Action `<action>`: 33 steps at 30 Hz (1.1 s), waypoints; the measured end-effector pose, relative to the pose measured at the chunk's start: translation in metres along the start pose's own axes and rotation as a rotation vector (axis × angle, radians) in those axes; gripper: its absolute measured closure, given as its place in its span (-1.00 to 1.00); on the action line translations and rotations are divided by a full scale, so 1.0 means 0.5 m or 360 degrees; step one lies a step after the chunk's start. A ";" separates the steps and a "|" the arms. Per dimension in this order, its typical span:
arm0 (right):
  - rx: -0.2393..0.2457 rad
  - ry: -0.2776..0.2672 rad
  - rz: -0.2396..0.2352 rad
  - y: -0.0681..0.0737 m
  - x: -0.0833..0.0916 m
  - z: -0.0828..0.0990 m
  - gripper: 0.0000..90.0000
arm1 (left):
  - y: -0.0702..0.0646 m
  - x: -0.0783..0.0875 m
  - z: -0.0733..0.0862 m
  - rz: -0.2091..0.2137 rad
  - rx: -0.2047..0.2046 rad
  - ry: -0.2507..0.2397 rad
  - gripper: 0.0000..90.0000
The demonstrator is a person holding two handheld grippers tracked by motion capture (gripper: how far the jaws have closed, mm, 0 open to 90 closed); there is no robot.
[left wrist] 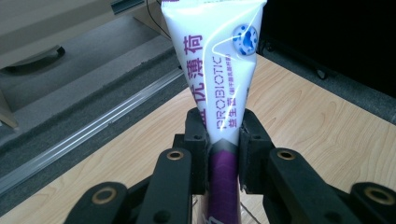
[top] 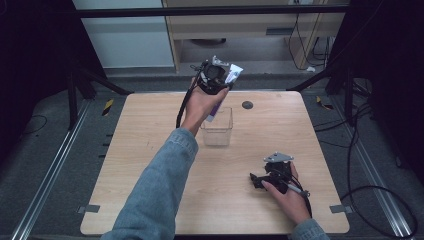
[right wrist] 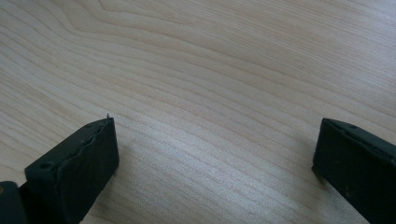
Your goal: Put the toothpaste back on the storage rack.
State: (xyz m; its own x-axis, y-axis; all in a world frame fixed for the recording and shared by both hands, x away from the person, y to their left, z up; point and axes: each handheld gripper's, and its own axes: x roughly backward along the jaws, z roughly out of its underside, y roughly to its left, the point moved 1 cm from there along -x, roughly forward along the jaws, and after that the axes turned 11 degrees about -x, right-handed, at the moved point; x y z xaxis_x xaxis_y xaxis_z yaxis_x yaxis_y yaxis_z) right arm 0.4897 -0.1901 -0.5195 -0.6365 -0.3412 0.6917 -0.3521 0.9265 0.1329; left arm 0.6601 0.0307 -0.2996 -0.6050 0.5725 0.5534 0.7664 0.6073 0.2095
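In the upper middle of the high view, the left gripper [top: 214,76] is held up above the far part of the bench [top: 150,150], its jaws pinching a white and purple tube [left wrist: 219,88] around the band where the white print meets the purple end. The tube's purple lower end hangs over a clear plastic box [top: 218,129] standing at the middle of the bench. The right gripper [top: 260,181] rests low at the lower right, jaws spread wide over bare wood.

I see my right gripper [right wrist: 215,154] with its jaws spread wide over bare wooden table [right wrist: 210,70]
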 end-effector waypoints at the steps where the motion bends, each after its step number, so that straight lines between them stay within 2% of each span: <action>1: 0.0001 0.0000 0.0001 0.000 0.000 0.000 -0.99 | 0.000 -0.003 0.001 0.0006 0.0005 -0.0005 0.70; 3: 0.0007 -0.0002 0.0001 0.000 0.000 0.000 -0.99 | -0.001 -0.007 0.001 0.0013 -0.0003 -0.0004 0.70; 6: 0.0006 -0.0001 0.0001 0.000 0.000 0.000 -0.99 | -0.003 -0.012 0.003 0.0040 -0.0056 0.0014 0.70; 9: 0.0006 -0.0001 0.0001 0.000 0.000 0.000 -0.99 | 0.001 -0.018 0.007 0.0054 -0.0044 0.0016 0.70; 12: 0.0007 -0.0002 0.0001 -0.001 0.000 0.000 -0.99 | 0.003 -0.027 0.013 0.0037 -0.0068 0.0040 0.70; 16: 0.0011 -0.0003 0.0001 -0.001 0.000 0.000 -0.99 | 0.004 -0.034 0.022 0.0041 -0.0058 0.0031 0.70; 20: 0.0011 -0.0003 0.0001 -0.001 0.000 0.000 -0.99 | 0.002 -0.036 0.036 0.0008 -0.0069 0.0018 0.70; 22: 0.0011 -0.0003 0.0002 -0.001 0.000 0.000 -0.99 | 0.004 -0.036 0.042 0.0014 -0.0053 0.0008 0.70; 26: 0.0012 -0.0003 0.0001 -0.001 0.000 0.000 -0.99 | 0.005 -0.038 0.054 0.0032 -0.0067 0.0015 0.70; 33: 0.0010 -0.0002 0.0001 -0.001 0.000 0.000 -0.99 | 0.008 -0.040 0.074 0.0028 -0.0057 0.0008 0.69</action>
State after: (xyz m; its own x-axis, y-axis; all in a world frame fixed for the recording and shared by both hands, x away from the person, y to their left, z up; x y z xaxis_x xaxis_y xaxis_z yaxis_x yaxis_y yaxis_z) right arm 0.4898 -0.1904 -0.5196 -0.6376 -0.3408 0.6909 -0.3560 0.9257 0.1280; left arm 0.6671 0.0419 -0.3396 -0.5902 0.5800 0.5615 0.7841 0.5771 0.2282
